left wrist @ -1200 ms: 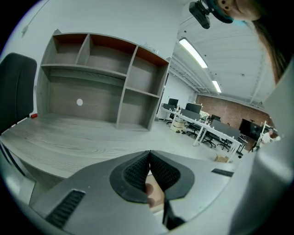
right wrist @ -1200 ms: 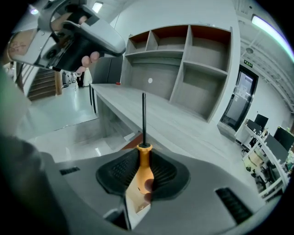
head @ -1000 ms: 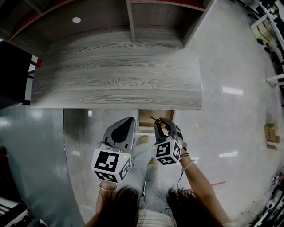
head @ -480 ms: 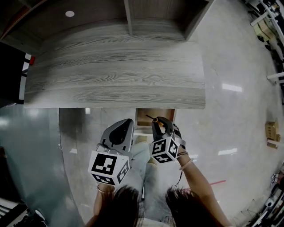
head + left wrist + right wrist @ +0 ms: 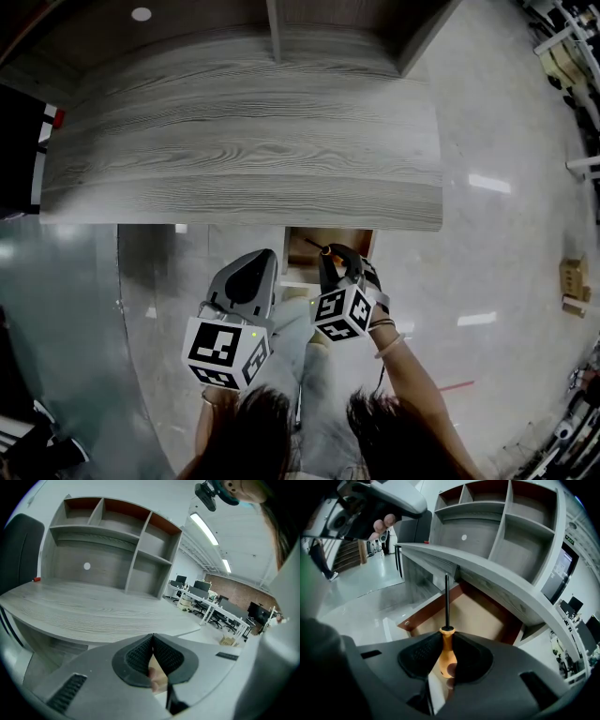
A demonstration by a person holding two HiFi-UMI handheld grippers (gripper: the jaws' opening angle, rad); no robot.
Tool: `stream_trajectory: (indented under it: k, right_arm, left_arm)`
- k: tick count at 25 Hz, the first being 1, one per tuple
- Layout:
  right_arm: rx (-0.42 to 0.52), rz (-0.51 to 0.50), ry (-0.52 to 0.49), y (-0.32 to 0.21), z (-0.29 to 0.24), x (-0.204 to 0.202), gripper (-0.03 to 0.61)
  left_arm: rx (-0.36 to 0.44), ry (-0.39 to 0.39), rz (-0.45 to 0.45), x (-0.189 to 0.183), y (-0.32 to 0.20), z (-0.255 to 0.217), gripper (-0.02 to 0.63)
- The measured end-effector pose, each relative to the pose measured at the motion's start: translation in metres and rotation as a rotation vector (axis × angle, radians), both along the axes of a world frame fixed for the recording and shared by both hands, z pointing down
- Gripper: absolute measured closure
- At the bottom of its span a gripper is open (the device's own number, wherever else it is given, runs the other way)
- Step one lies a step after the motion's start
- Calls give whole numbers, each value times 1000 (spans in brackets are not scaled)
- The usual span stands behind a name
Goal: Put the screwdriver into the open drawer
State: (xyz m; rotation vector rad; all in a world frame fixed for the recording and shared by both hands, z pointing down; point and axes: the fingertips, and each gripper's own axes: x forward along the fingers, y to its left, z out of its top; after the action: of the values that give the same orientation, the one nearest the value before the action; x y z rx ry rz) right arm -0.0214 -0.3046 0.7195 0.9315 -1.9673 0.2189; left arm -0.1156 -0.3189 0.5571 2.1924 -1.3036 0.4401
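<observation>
My right gripper (image 5: 443, 652) is shut on the orange handle of the screwdriver (image 5: 446, 639), whose black shaft points forward over the open drawer (image 5: 459, 616). In the head view the right gripper (image 5: 335, 270) hangs just above the drawer's (image 5: 302, 251) near edge, under the desk's front edge, and the screwdriver tip (image 5: 317, 248) reaches over the wooden bottom. The drawer shows a brown wooden floor with nothing in it. My left gripper (image 5: 247, 284) hangs to the left of the drawer, shut with nothing between its pads (image 5: 140, 658).
A grey wood-grain desk (image 5: 244, 141) with a shelf unit (image 5: 117, 541) at its back overhangs the drawer. A dark chair (image 5: 19, 141) stands at the desk's left end. The person's legs (image 5: 305, 356) are below the grippers. Glossy floor spreads to the right, with a small box (image 5: 572, 281).
Both grippers have drifted slightly left and forward in the head view, and the right one holds the screwdriver a little further over the drawer. Jaw states are unchanged.
</observation>
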Motion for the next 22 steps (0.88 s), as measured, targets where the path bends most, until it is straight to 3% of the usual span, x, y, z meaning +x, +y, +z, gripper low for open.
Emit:
stream_trajectory:
  k: [22]
  right_arm:
    - [-130, 55, 51, -5, 52, -9, 491]
  left_arm:
    - [-46, 15, -36, -14, -3, 55, 597]
